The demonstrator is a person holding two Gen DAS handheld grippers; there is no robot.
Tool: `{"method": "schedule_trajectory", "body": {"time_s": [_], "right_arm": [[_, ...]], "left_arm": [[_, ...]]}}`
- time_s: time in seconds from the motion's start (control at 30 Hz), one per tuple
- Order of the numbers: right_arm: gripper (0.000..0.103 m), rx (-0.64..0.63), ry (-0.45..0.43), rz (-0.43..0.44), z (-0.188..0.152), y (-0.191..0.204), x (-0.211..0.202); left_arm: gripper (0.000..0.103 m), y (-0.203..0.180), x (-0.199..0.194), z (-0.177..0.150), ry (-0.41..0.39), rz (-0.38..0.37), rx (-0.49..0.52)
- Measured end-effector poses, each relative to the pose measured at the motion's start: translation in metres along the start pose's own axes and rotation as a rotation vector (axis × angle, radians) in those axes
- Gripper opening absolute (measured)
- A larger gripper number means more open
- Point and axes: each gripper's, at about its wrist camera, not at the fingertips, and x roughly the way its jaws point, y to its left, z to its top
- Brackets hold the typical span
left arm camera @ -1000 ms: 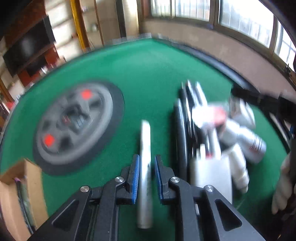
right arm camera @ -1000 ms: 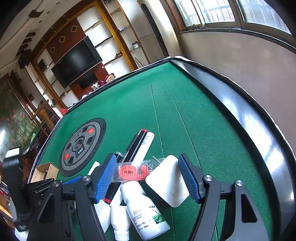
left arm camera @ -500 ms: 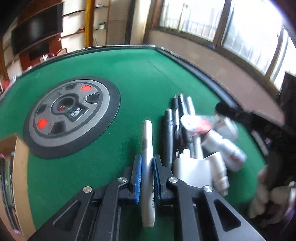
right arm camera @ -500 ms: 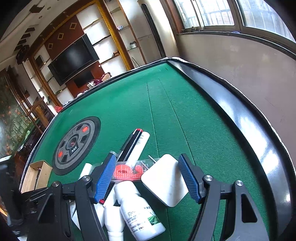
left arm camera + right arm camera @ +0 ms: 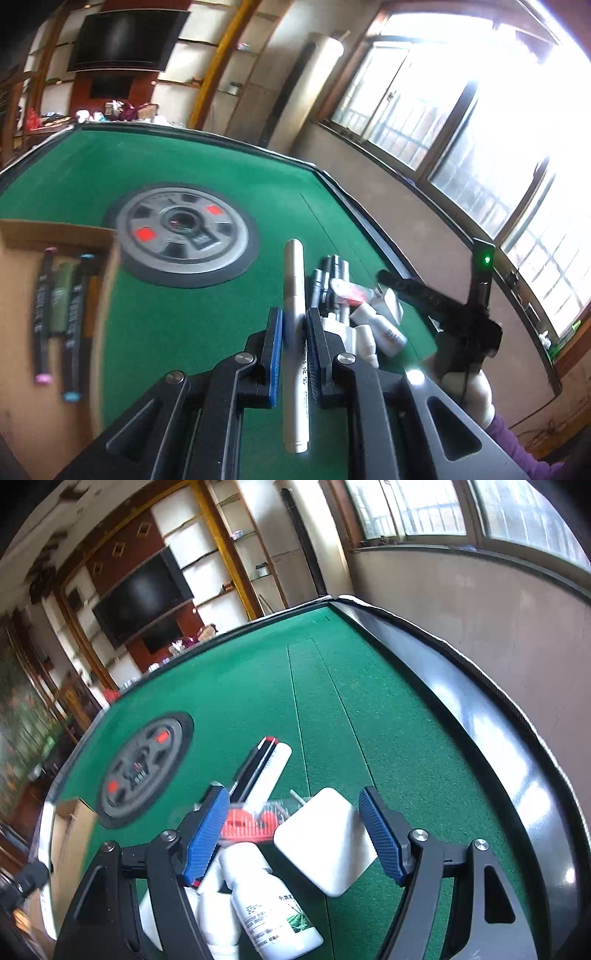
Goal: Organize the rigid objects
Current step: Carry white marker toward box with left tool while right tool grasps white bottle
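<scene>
1. the green table [image 5: 207,177] fills most of both views, dark rim [image 5: 491,760] running down the right side of the right wrist frame.
2. round grey dial [image 5: 181,230] with red squares sits left of centre in the left wrist frame.
3. cardboard box [image 5: 55,295] at the left edge of that frame, a few dark markers [image 5: 75,317] lying in it.
4. left gripper [image 5: 294,354] at bottom centre is clamped tight on a white marker [image 5: 294,332], which sticks out both ends and sits up off the felt.
5. right gripper [image 5: 293,830] at lower centre of its frame, jaws pretty wide and opening, pads not touching anything.
6. the pile is under it: white square block [image 5: 325,845] between the pads, white bottle [image 5: 269,904] low centre, red-filled clear case [image 5: 247,821], black and white pens [image 5: 258,771] pointing up-frame.
7. gloved hand [image 5: 476,395] holds the other gripper at lower right of the left wrist frame.
</scene>
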Motion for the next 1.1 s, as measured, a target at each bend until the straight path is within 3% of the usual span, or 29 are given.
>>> {"method": "schedule_trajectory", "body": {"time_s": [0.1, 0.23, 0.5, 0.6, 0.63, 0.67, 0.83, 1.1], "right_arm": [[0.072, 0.049, 0.003, 0.039, 0.002, -0.010, -0.011], [0.072, 0.009, 0.064, 0.062, 0.001, -0.007, -0.018], [0.071, -0.217, 0.177, 0.068, -0.015, 0.034, -0.018], [0.060, -0.298, 0.222, 0.006, -0.028, 0.047, -0.011], [0.049, -0.315, 0.232, -0.010, -0.030, 0.050, -0.009], [0.045, -0.327, 0.251, -0.025, -0.032, 0.051, -0.005], [0.043, -0.303, 0.274, -0.036, -0.029, 0.050, 0.008], [0.043, -0.170, 0.346, 0.081, -0.020, 0.034, 0.010]], "left_arm": [[0.011, 0.017, -0.022, -0.003, -0.023, 0.014, -0.022], [0.011, 0.041, -0.041, -0.008, -0.059, 0.026, -0.073], [0.011, 0.065, -0.056, -0.018, -0.084, 0.048, -0.127], [0.011, 0.067, -0.058, -0.019, -0.088, 0.057, -0.135], [0.012, 0.066, -0.058, -0.019, -0.089, 0.062, -0.131], [0.012, 0.065, -0.058, -0.020, -0.089, 0.068, -0.126], [0.012, 0.065, -0.057, -0.025, -0.077, 0.066, -0.138], [0.012, 0.070, -0.069, -0.030, -0.095, 0.043, -0.165]]}}
